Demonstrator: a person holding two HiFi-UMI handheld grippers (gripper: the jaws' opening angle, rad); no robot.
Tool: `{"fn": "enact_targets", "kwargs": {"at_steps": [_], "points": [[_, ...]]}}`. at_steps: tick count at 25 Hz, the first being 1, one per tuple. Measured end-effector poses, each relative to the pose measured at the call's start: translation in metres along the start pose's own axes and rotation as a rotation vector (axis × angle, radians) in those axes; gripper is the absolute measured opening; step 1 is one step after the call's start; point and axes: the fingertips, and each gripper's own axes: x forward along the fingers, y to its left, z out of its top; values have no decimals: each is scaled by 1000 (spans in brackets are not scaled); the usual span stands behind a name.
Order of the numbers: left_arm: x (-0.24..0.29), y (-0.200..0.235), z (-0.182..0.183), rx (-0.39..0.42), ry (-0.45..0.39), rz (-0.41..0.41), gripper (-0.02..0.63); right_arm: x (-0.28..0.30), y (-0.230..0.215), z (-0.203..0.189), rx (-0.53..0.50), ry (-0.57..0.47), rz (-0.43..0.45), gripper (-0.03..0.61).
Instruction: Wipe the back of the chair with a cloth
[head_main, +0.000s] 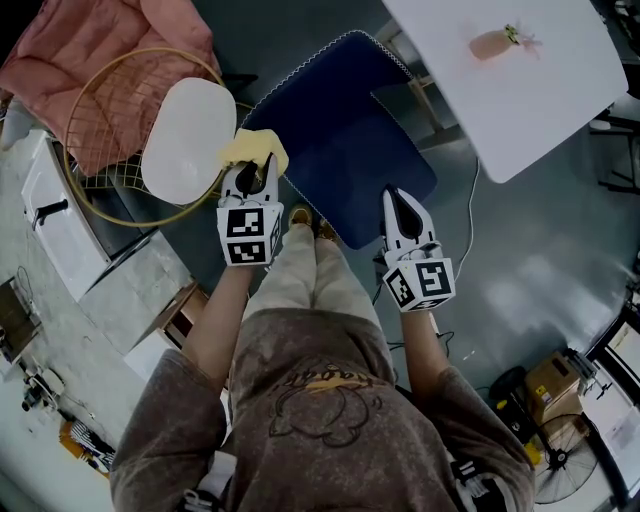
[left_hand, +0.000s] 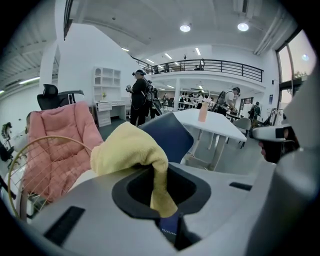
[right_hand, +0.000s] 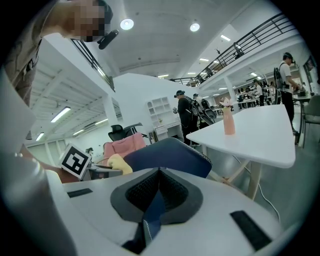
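Observation:
The chair's navy back (head_main: 340, 140) with white stitched edging lies below me, also seen in the left gripper view (left_hand: 167, 132) and the right gripper view (right_hand: 165, 155). My left gripper (head_main: 258, 165) is shut on a yellow cloth (head_main: 255, 148) at the back's near left corner. The cloth (left_hand: 127, 150) bunches over the jaws and hangs down between them. My right gripper (head_main: 398, 195) hovers over the back's near right part. Its jaws stand together, and only a slit of blue fabric (right_hand: 152, 205) shows between them.
A white table (head_main: 520, 90) carrying a pink bottle (head_main: 495, 42) stands to the far right. At left are a white oval seat (head_main: 190, 135), a round wire hoop (head_main: 100, 130) and a pink quilted chair (head_main: 100, 50). Cardboard boxes (head_main: 555, 385) sit lower right.

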Motion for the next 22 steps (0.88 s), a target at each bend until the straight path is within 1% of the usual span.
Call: {"fn": "enact_targets", "kwargs": {"at_steps": [11,16,20,22], "points": [[35,-8,13,5,16,-3,52,-7,-4,-4,12,9,-16,26],[49,-17,19,27,12,-30,52,-12,-10,-3,15,6,-34,26],[62,-27,25,65,15,-57,52,-14,-14,-6,19,11,-41,26],[70,-33,31,72,10,-73,52,-14,-15,-6,21,14,-43,26]]}}
